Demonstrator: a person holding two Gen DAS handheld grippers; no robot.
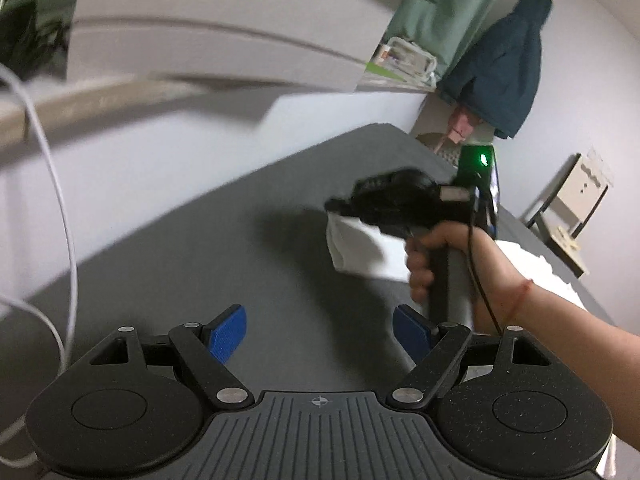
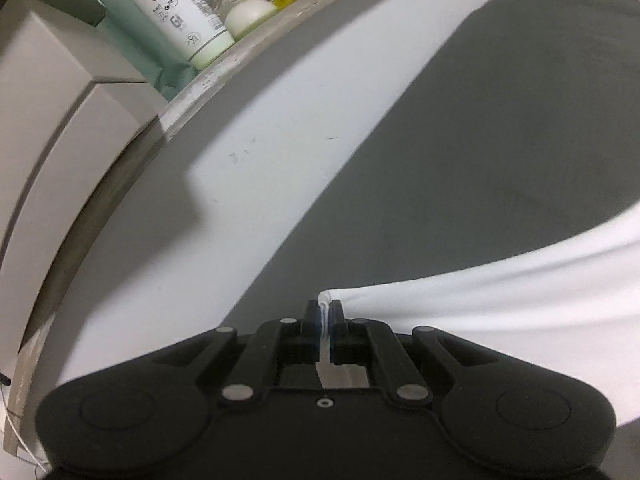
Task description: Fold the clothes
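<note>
White garment (image 2: 500, 300): soft matt cloth, smooth, pulled into fine folds at 3 o'clock. Table (image 2: 480, 140): matt grey, even, faintly scuffed. Left gripper (image 1: 320, 334): matt black speckled plastic, ribbed blue pads (image 1: 228, 338), bright metal pivot pins. Right gripper (image 2: 325, 312): same black plastic. Bottle (image 2: 172, 8) at 11 o'clock: glossy white plastic.

Left gripper (image 1: 320, 334): jaws spread wide, blue pads (image 1: 228, 334) empty. Right gripper (image 2: 325, 314): jaws closed, pinching white fabric (image 2: 500, 292). In the left view, at 2 o'clock, the person's hand (image 1: 432, 256) grips its handle.
</note>
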